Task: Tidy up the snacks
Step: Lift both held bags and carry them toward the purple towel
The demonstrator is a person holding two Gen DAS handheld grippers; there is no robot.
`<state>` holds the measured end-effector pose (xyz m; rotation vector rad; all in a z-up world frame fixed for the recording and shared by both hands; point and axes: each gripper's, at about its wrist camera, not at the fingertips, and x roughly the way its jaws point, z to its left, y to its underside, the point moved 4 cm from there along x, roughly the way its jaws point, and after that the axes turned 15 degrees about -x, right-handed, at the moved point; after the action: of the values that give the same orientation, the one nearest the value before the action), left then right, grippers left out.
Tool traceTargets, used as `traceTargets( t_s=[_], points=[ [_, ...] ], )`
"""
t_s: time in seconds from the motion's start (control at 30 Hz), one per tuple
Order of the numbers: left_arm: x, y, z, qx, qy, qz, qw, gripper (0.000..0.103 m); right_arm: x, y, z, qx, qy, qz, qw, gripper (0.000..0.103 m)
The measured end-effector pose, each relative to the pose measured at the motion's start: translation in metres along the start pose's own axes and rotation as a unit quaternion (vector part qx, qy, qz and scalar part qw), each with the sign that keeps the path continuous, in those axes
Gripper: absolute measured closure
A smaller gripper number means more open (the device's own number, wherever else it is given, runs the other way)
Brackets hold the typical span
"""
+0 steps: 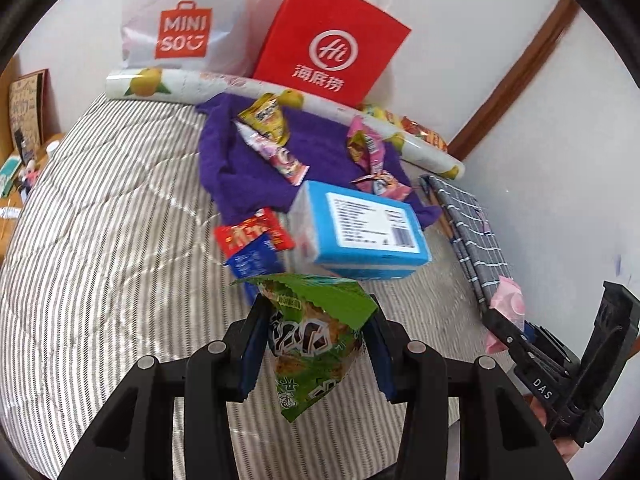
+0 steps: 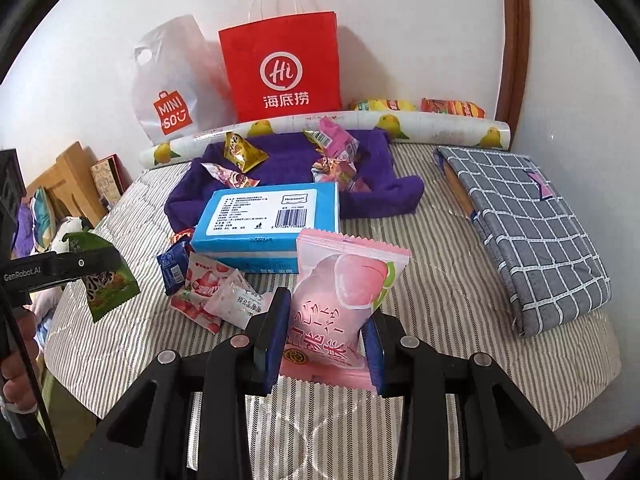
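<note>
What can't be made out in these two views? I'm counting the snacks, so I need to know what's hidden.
- Red paper bag, both views: inside unseen, its own front hides it.
- Yellow and orange packets, right wrist view: lower parts behind the lemon-print roll.
- Blue packet, left wrist view: partly covered by the green snack packet.

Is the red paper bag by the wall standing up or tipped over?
Standing upright. The red paper bag sits base down against the wall, handles pointing up.
</note>
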<state>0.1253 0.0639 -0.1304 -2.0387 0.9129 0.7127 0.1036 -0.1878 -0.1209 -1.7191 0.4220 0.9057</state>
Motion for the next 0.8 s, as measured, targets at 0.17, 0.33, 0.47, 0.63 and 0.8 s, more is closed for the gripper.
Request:
traceTargets(
  t_s=[0.17,0.33,0.47,0.63,0.8],
  points=[
    [-0.002,0.0,-0.017,0.01,0.008,-0.002,0.9999,0.06,-0.007,-0.005,-0.003,-0.002,0.001,-0.004,1.0,0.068],
    [-0.003,-0.002,-0.03,0.02,0.01,-0.007,0.9997,0.06,-0.011,-0.016,-0.007,-0.004,0.0,-0.01,1.0,0.068],
    [-0.004,-0.008,-0.041,0.031,0.01,-0.012,0.9994,0.06,-0.012,-0.028,-0.01,-0.006,0.004,-0.016,1.0,0.068],
    [-0.004,-0.018,-0.056,0.047,0.006,-0.019,0.9987,0.06,-0.011,-0.044,-0.017,-0.007,0.008,-0.023,1.0,0.068],
    [-0.003,-0.032,-0.069,0.057,0.007,-0.026,0.998,0.06,-0.006,-0.063,-0.024,-0.008,0.008,-0.029,1.0,0.068]
  ],
)
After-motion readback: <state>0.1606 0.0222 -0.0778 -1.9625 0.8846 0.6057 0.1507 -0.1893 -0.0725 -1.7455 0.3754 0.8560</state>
